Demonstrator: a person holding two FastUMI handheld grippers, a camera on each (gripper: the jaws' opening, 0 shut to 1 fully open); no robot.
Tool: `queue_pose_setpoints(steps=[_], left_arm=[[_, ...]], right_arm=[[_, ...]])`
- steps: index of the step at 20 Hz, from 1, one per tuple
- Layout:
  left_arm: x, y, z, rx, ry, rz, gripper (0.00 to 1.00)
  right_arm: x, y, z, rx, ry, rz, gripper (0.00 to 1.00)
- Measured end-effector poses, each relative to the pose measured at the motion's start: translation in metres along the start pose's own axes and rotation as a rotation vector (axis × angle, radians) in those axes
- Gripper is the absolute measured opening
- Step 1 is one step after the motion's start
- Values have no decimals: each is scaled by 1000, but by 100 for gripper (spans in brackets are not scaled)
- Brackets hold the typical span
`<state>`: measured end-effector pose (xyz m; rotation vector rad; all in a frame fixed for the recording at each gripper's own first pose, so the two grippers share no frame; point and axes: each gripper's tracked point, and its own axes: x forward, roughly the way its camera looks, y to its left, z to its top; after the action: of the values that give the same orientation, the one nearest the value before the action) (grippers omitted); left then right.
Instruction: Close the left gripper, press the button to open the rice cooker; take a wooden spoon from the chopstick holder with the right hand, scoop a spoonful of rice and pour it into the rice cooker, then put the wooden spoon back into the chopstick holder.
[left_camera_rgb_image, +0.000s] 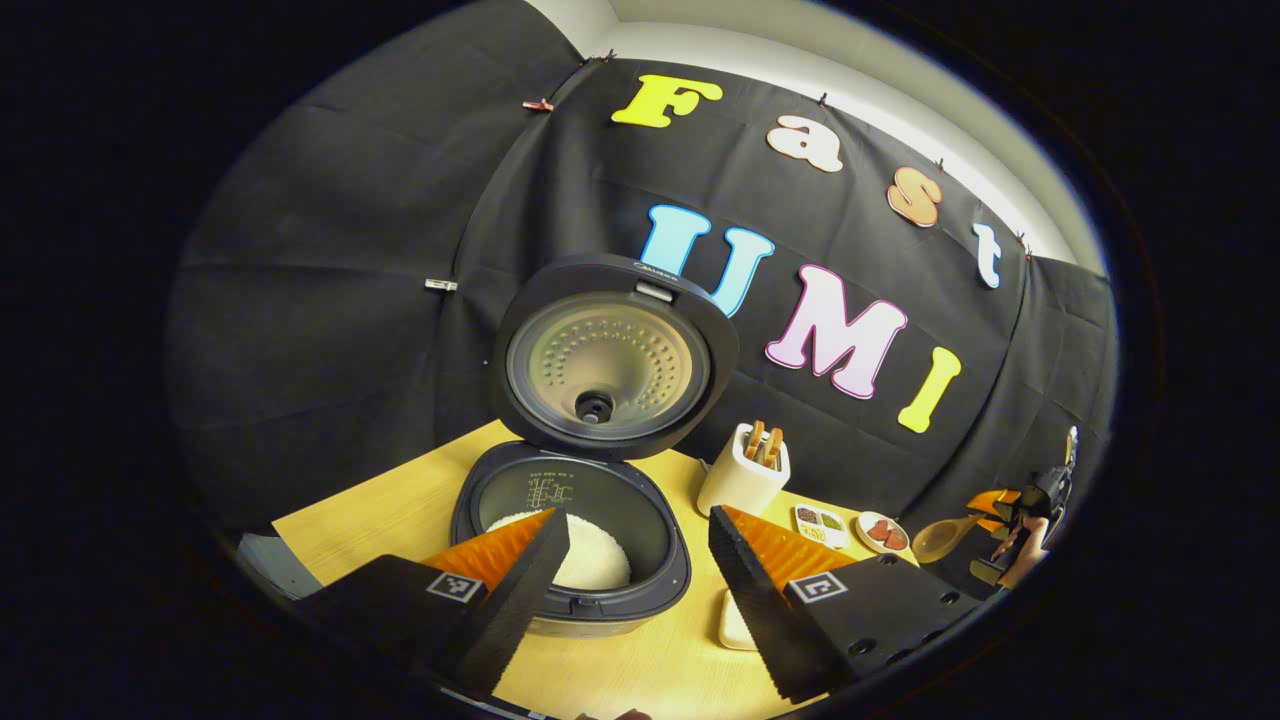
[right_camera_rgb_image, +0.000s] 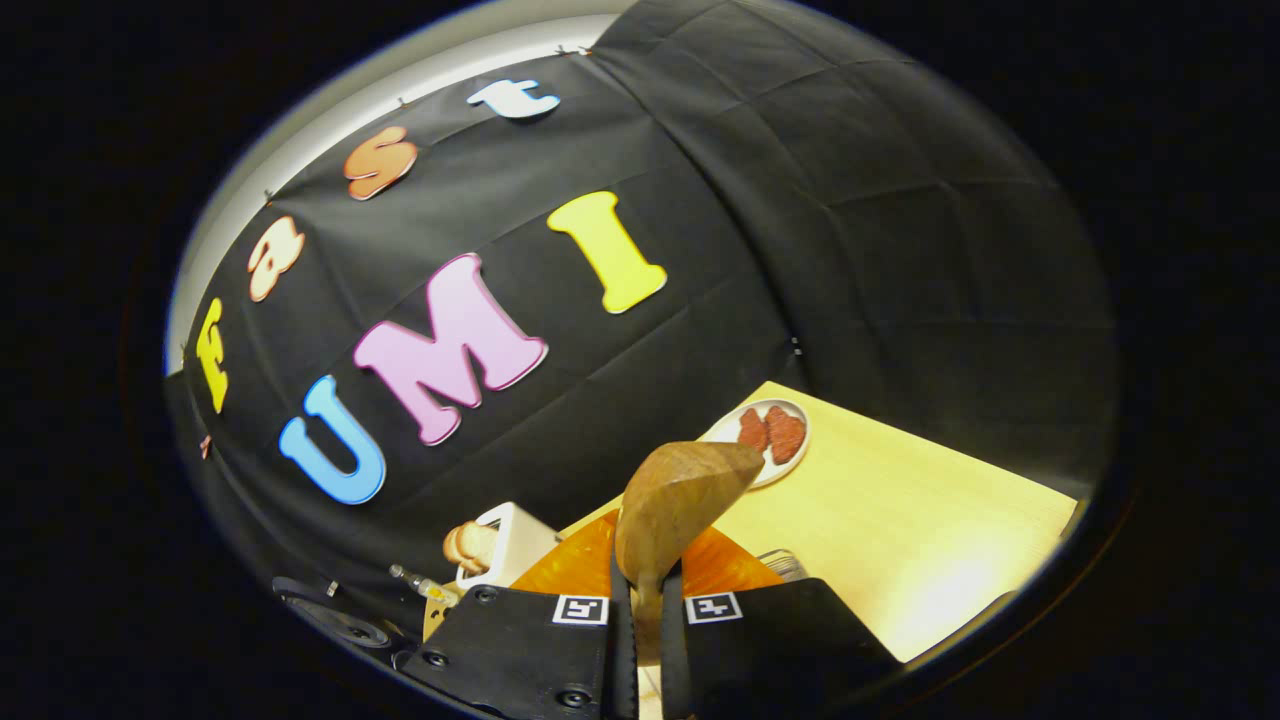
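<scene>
On the yellow wooden bench, the rice cooker stands with its lid swung fully up, the round inner plate and its dimpled surface facing forward. White rice lies heaped in the dark inner pot. The left gripper hovers just in front of the cooker with its jaws spread wide apart, holding nothing; 1 black finger crosses in front of the pot's near-left rim and the other stands to the right of the cooker, over a pale dish that is mostly hidden.

Just right of the cooker, near the black cloth wall, sits the white chopstick holder with a few wooden utensil ends sticking out of its top. Beside it on the right lie a small rectangular tray with 2 compartments and a small round plate carrying red pieces.

Farther right in the left gripper view, the right gripper is held up clear of the bench by a hand, the wooden spoon projecting from it toward the cooker with its bowl leading.

From the right gripper view, the right gripper's jaws are pressed together on the handle of the wooden spoon, whose bowl rises ahead of the fingers; I cannot tell whether the bowl carries any rice. Beyond it lie the round plate and, lower left, the chopstick holder.
</scene>
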<state>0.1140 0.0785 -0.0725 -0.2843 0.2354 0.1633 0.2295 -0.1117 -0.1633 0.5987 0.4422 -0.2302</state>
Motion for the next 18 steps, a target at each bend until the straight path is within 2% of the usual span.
queue_pose_setpoints(steps=[3,6,12,18], left_arm=[[2,-5,3,22,-2,40,95],[0,-14,10,47,-18,81,95],[-2,-34,40,105,-86,145,95],[-5,-33,58,162,-122,241,95]], right_arm=[[18,-39,3,54,11,-66,13],[34,-67,-10,73,54,-103,13],[67,-84,-56,47,139,-119,13],[93,-98,-95,-13,195,-151,14]])
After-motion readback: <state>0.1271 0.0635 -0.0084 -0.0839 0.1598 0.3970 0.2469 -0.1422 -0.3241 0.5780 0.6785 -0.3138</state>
